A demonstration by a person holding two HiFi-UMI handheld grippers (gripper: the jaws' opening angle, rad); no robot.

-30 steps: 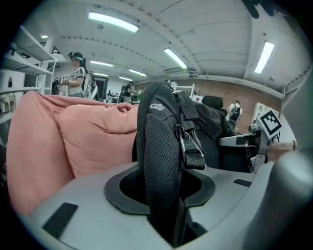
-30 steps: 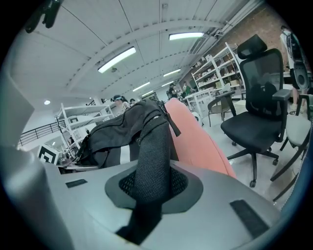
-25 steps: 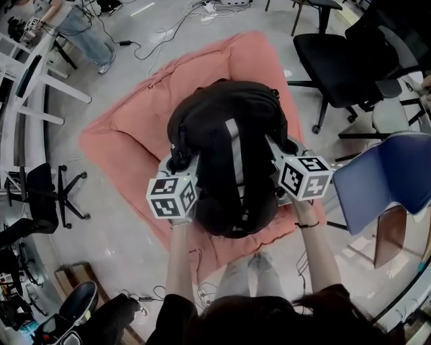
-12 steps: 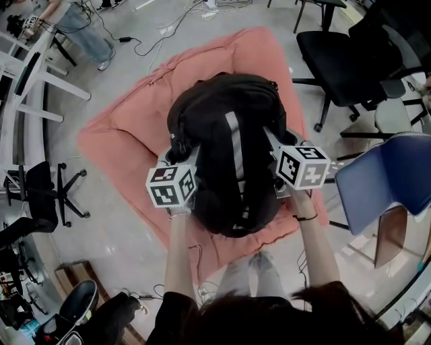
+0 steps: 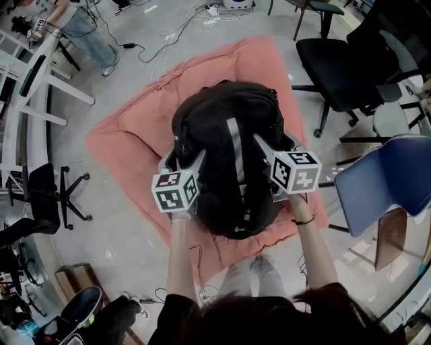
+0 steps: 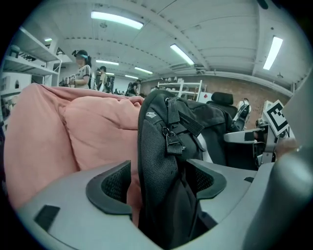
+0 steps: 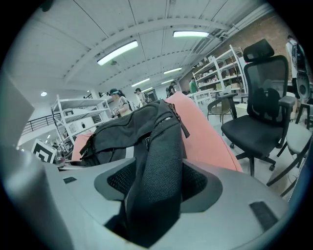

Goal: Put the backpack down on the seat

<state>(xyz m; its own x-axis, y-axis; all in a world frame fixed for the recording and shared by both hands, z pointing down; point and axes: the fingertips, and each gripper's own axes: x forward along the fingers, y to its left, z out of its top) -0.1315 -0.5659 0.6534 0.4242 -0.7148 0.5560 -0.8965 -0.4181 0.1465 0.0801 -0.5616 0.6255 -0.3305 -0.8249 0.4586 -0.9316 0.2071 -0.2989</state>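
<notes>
Just opened, left claw (image 6: pixel 157 183), right claw (image 7: pixel 156 183), straps (image 6: pixel 156 146) loose between jaws, backpack (image 5: pixel 229 135) hiding seat (image 5: pixel 128 135) middle

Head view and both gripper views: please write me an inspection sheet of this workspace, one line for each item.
Surface: pink cushion seat on the grey floor.
Job's things: black backpack lies on the seat.
Clutter: nothing seen.
Grippers: left claw and right claw have just been opening; a backpack strap stands between each one's open jaws.
Cables: loose cables on the floor beyond the seat.
Surroundings: black office chair, blue chair, white furniture frames.
</notes>
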